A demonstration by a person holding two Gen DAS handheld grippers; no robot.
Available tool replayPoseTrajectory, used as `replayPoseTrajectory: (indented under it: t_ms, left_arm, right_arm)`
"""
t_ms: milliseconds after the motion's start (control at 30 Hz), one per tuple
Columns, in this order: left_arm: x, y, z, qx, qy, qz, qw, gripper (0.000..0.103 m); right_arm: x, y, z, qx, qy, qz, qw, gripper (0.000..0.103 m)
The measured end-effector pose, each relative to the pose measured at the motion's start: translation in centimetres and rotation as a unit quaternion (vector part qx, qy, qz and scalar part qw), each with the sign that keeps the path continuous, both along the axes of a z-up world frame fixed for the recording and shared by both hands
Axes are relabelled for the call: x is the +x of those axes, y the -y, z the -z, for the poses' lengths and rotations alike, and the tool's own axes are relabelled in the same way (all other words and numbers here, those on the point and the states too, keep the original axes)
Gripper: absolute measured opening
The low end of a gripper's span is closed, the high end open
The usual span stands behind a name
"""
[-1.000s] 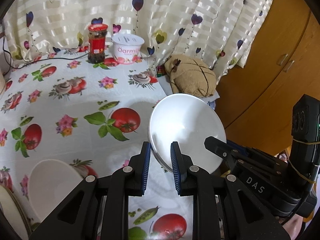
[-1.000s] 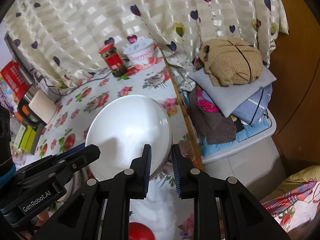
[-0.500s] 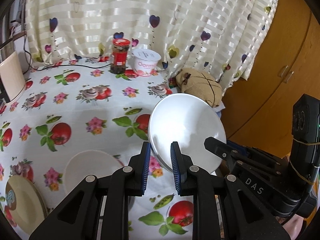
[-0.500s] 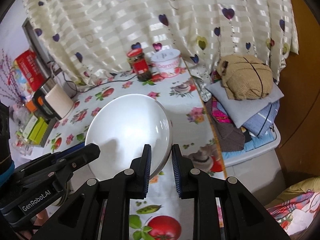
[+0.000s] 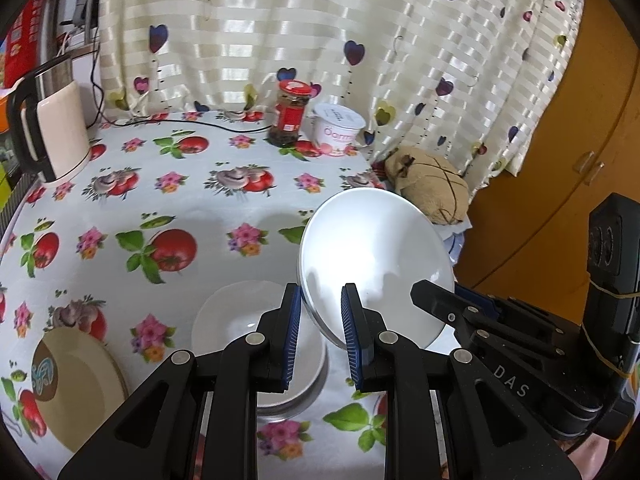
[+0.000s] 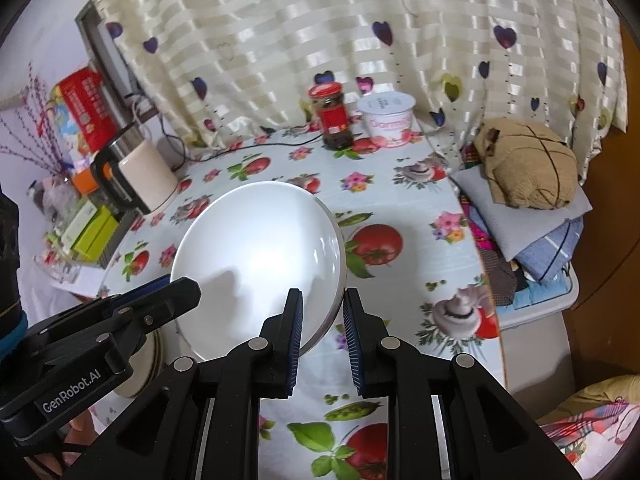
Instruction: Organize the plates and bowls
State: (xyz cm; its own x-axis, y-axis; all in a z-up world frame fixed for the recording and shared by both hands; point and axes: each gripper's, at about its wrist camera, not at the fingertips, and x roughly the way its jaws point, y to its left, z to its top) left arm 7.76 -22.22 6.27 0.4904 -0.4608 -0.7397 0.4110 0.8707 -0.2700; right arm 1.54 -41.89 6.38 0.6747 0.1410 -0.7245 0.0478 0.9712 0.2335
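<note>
The surface [image 5: 240, 208], under its tomato-print cloth, carried everything, with a kettle [image 5: 56, 136] at the far left and a red-lidded jar [image 5: 290, 114] and white tub [image 5: 340, 130] at the far edge, well clear of my work. I held the white plate [image 5: 376, 256] lifted and tilted above the near right part of the surface, one rim pinched by each tool so it could not swing. My left gripper [image 5: 318, 334] was clenched on its near left rim, my right gripper [image 6: 322, 336] clenched on the opposite rim. Just below sat a white bowl [image 5: 240, 320], with a cream plate [image 5: 76, 380] near left. I judged the two-handed hold suited carrying it towards the other dishes, though I could not tell which stack it belonged on.
</note>
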Motion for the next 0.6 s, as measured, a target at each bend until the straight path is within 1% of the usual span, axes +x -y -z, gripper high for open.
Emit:
replayPoseTrajectory:
  t_ms: [267,600]
  left_arm:
    - [0.0,-2.0,1.2,0.008,-0.015,-0.017,0.9997,0.022]
    - [0.2,-3.8,2.6,0.018,-0.032,-0.037,0.9986,0.022]
  right_arm:
    - [0.5,-2.1,0.7,0.001,-0.011,-0.020,1.000,0.020]
    - [1.4,-4.1,2.3,0.003,-0.031,-0.044,0.999,0.020]
